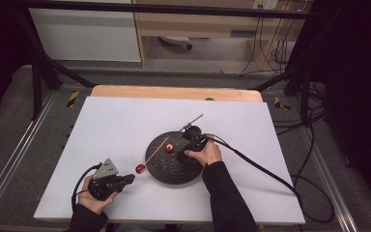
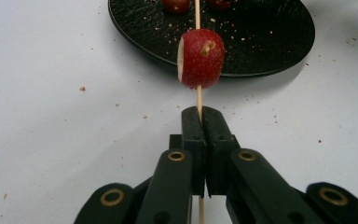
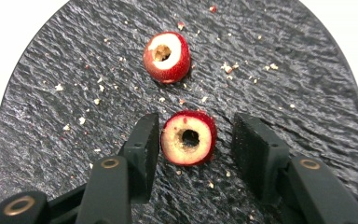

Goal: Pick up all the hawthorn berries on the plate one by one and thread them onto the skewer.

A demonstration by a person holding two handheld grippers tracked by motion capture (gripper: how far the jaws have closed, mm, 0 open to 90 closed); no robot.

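Clamping the bamboo skewer (image 2: 198, 95) near its blunt end, the left gripper (image 2: 200, 116) is shut tight on it, so that the stick is kept level above the white surface (image 1: 116, 125), near its front-left corner, with its point aimed over the black plate (image 3: 74, 70). One cored red fruit (image 2: 200, 58) is already threaded on the skewer, just short of the plate's rim. On the plate, toward its middle, a second fruit piece (image 3: 189, 137) is framed by the right gripper (image 3: 193, 144); its jaws stand on either side with gaps apparently left, so no grip is made yet. The piece's bored hole is turned upward, probably so it can be lined up with the skewer. A third piece (image 3: 166, 57) lies just beyond.
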